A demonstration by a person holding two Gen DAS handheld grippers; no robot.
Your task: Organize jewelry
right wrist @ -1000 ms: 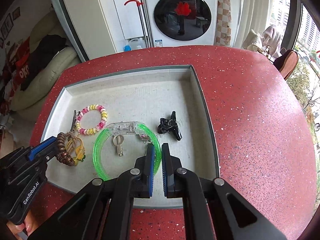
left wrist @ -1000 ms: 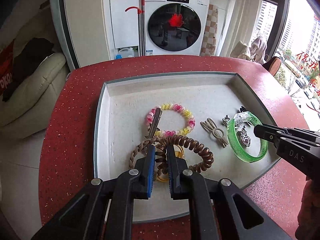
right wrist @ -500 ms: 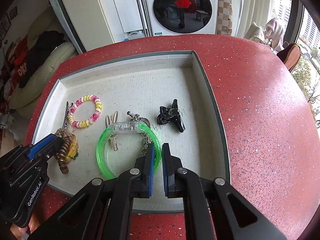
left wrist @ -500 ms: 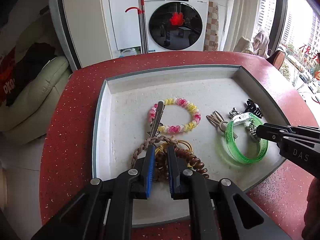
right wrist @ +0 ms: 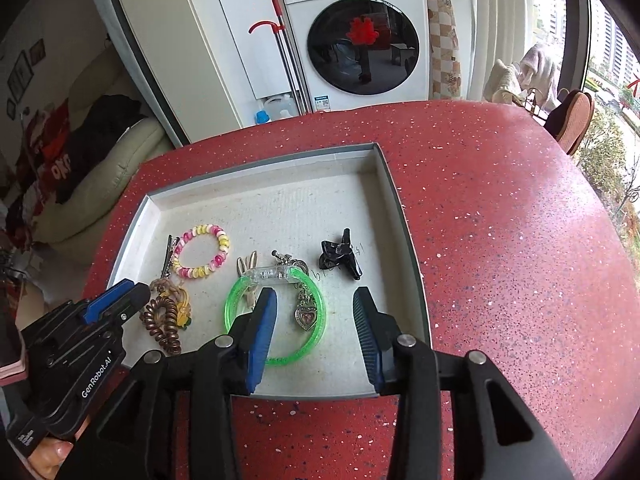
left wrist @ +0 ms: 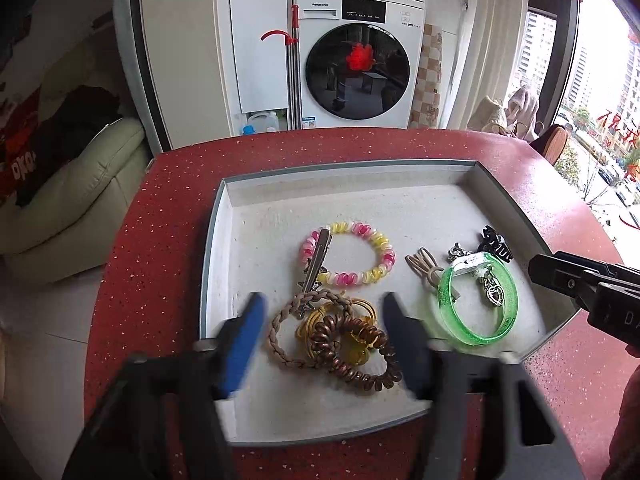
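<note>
A white tray (left wrist: 256, 208) on the red table holds jewelry. My left gripper (left wrist: 322, 312) is open above a brown coil hair tie (left wrist: 352, 354), a braided band (left wrist: 280, 332) and a yellow tie (left wrist: 352, 308). My right gripper (right wrist: 314, 304) is open over the green bangle (right wrist: 234, 300) and a heart pendant (right wrist: 305, 316). A pink-yellow bead bracelet (left wrist: 384, 256), a metal clip (left wrist: 318, 256), a beige clip (left wrist: 424, 264) and a black claw clip (right wrist: 340, 258) lie in the tray too.
The red speckled table (right wrist: 500, 240) extends to the right of the tray (right wrist: 404, 216). A washing machine (left wrist: 356, 68) stands behind. A cream sofa (left wrist: 72, 184) is at the left. A chair (right wrist: 572, 120) stands at the far right.
Both grippers have opened: the left let go of the brown coil tie, the right let go of the green bangle. Both have drawn back from the tray a little.
</note>
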